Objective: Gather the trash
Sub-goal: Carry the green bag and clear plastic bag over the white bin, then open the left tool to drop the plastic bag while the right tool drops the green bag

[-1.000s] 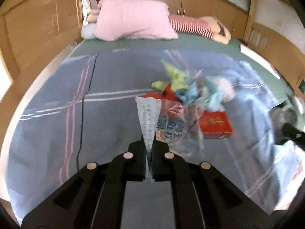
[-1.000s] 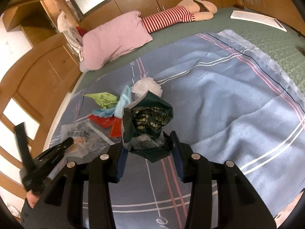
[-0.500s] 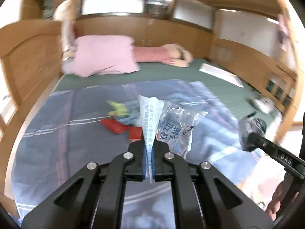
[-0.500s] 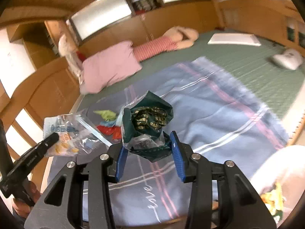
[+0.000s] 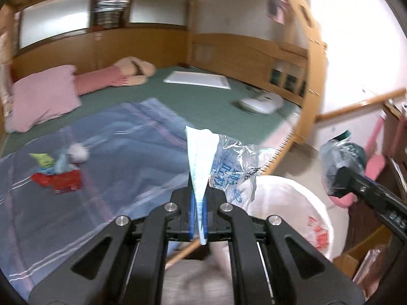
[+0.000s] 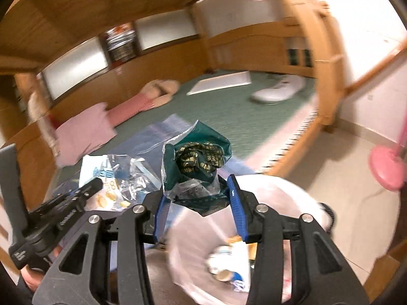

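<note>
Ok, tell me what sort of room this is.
Most likely a bedroom: a wide bed with a green cover and a blue striped blanket, a pink pillow at its head, and wooden cabinets along the wall behind.

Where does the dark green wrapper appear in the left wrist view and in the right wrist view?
Left wrist view: the dark green wrapper is at the right edge, held in the right gripper.
Right wrist view: it is in the centre, clamped between the blue pads of that gripper.
Shared landmark: the white trash bag, just below the wrapper in both views.
</note>
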### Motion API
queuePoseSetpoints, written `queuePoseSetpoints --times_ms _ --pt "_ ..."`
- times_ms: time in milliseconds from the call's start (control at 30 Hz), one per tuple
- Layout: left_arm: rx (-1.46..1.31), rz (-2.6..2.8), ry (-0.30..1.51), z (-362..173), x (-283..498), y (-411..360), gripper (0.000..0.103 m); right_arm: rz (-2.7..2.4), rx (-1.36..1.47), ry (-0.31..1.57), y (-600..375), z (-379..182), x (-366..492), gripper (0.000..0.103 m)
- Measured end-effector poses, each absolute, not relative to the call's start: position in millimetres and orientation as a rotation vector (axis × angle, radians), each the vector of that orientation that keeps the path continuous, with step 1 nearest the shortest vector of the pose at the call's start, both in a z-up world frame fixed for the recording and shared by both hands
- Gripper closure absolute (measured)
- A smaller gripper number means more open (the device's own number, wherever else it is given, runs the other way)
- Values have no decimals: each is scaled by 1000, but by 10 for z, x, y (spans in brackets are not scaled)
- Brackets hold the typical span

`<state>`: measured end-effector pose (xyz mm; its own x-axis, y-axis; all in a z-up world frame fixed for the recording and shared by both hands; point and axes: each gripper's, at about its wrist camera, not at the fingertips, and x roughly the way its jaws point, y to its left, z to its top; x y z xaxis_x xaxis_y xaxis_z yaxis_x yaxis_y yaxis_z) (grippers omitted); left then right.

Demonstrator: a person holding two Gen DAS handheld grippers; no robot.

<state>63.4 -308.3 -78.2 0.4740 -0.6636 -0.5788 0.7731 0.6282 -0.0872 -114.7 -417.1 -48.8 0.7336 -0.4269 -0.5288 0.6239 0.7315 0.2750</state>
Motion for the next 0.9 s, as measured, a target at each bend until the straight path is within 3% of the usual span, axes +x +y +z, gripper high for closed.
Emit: queuePoseSetpoints --times_ms 233,600,667,733,800,900 --pt "292 -985 601 -898 36 -3606 97 -717 481 411 -4297 -537 -1748 59" --pt "372 -956 599 -1045 -98 -3842 96 -707 500 393 -4354 -591 -1962 59" --pt "384 -943 585 -1050 -134 -3856 86 -706 500 393 -4355 -588 -1957 59" --pt "388 -931 571 -1037 -165 -3843 45 -708 500 390 -4347 -592 -1947 59" --pt "376 -918 542 -992 -178 -3797 33 -709 499 387 -4344 -584 -1963 59" --pt "383 -920 526 -954 -189 -3779 33 -708 501 385 -4340 -581 -1960 59"
